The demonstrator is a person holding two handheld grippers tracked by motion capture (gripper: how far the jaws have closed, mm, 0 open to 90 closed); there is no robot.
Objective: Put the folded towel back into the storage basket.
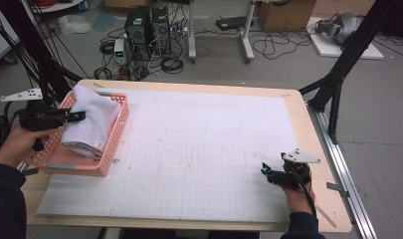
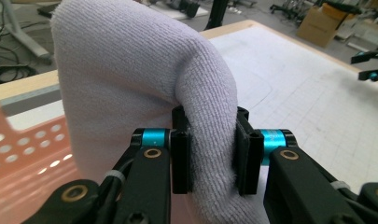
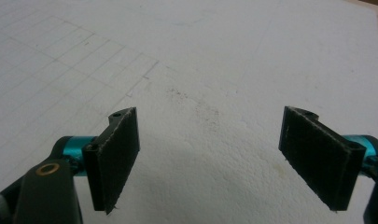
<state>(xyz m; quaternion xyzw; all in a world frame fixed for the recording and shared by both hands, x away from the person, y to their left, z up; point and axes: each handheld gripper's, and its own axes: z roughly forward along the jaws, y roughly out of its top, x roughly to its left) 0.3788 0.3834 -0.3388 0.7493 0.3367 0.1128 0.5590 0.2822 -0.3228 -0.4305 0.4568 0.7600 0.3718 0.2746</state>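
Note:
A folded white towel (image 1: 92, 121) lies draped into a pink perforated basket (image 1: 117, 137) at the table's left edge. My left gripper (image 1: 78, 117) comes in from the left over the basket's rim and is shut on a thick fold of the towel (image 2: 130, 79); in the left gripper view both pads (image 2: 181, 161) press into the cloth, and my left gripper (image 2: 213, 161) is level. My right gripper (image 1: 264, 169) rests near the table's front right, held by a hand. In the right gripper view my right gripper (image 3: 210, 158) stands wide open over the white sheet with nothing between its jaws.
A white gridded sheet (image 1: 199, 159) covers most of the wooden table (image 1: 303, 114). Behind the table the floor holds computer towers (image 1: 148, 30), cables and cardboard boxes (image 1: 283, 15). Black frame legs (image 1: 338, 84) stand at both sides.

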